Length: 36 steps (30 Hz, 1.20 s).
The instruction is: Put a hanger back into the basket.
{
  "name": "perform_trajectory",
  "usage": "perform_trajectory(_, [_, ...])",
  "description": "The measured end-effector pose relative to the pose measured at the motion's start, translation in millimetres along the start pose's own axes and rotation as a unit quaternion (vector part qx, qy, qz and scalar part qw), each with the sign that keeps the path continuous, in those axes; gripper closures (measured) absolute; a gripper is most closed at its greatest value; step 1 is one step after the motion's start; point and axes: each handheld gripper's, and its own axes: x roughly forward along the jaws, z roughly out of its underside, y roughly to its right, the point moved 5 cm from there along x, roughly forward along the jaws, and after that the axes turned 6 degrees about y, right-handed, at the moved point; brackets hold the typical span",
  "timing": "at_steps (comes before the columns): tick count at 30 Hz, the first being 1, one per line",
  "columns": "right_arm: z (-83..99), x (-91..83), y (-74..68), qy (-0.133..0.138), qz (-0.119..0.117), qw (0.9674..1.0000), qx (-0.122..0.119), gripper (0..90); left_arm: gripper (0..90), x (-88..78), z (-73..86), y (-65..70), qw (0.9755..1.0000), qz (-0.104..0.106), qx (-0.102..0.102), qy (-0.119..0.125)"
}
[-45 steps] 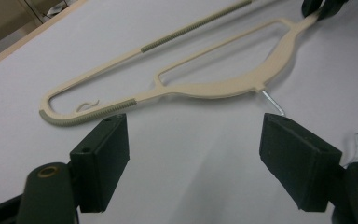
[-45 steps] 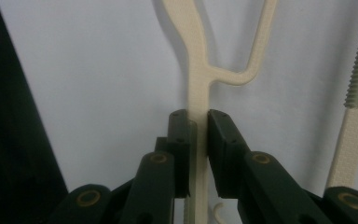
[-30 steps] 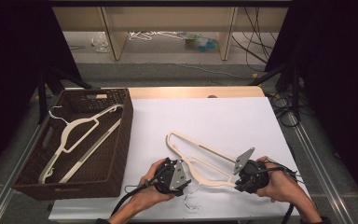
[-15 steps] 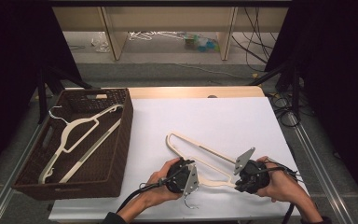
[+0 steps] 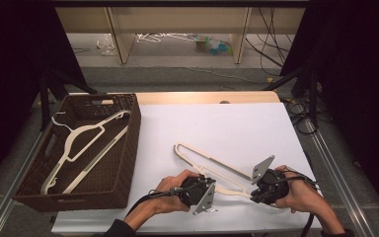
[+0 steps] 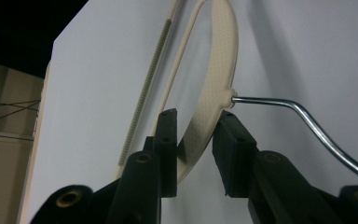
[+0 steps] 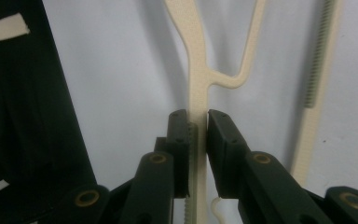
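A cream plastic hanger [image 5: 202, 154] with a metal hook [image 6: 279, 103] lies on the white table [image 5: 217, 123], near its front edge. My left gripper [image 5: 211, 188] is at the hanger's neck. Its jaws have just been closing, and its pads [image 6: 230, 140] now press both sides of the curved shoulder [image 6: 214, 93] beside the hook. My right gripper [image 5: 254, 190] is shut on the hanger's thin arm [image 7: 198, 70], which runs straight up between its pads [image 7: 179, 135]. A hand holds each gripper.
A dark wicker basket [image 5: 133, 148] stands at the table's left with another cream hanger [image 5: 86, 133] inside. Beyond the table's far edge are shelf legs, cables and loose hangers on the floor. Dark stands flank both sides.
My left gripper moved right along the table to the hanger's neck, and its jaws closed around the shoulder there. My right gripper kept its grip and stayed in place.
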Motion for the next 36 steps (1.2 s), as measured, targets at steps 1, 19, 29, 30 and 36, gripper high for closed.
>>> perform_trajectory(1, [-0.9, -1.8, 0.2, 0.010, 0.000, 0.9999, 0.005, 78.4, 74.0, -1.5, -1.5, -1.6, 1.0000, -0.005, 0.001, 0.003])
perform_trajectory(19, [-27.6, -52.6, 7.0, 0.159, 0.114, 0.9795, 0.048, 43.7, 81.3, -40.4, -11.6, -46.3, 0.9929, -0.043, -0.110, -0.009])
perform_trajectory(29, [-36.1, -72.9, 12.2, 0.233, 0.144, 0.9601, 0.056, 37.9, 84.0, -66.9, -6.0, -72.7, 0.9787, -0.065, -0.195, -0.005])
perform_trajectory(30, [-36.1, -74.1, 10.5, 0.232, 0.146, 0.9603, 0.055, 37.9, 84.5, -69.0, -5.7, -74.2, 0.9781, -0.067, -0.197, -0.005])
perform_trajectory(36, [-41.4, -77.8, 5.0, 0.245, 0.150, 0.9568, 0.043, 37.5, 85.4, -81.9, -2.2, -84.6, 0.9653, -0.066, -0.253, 0.009])
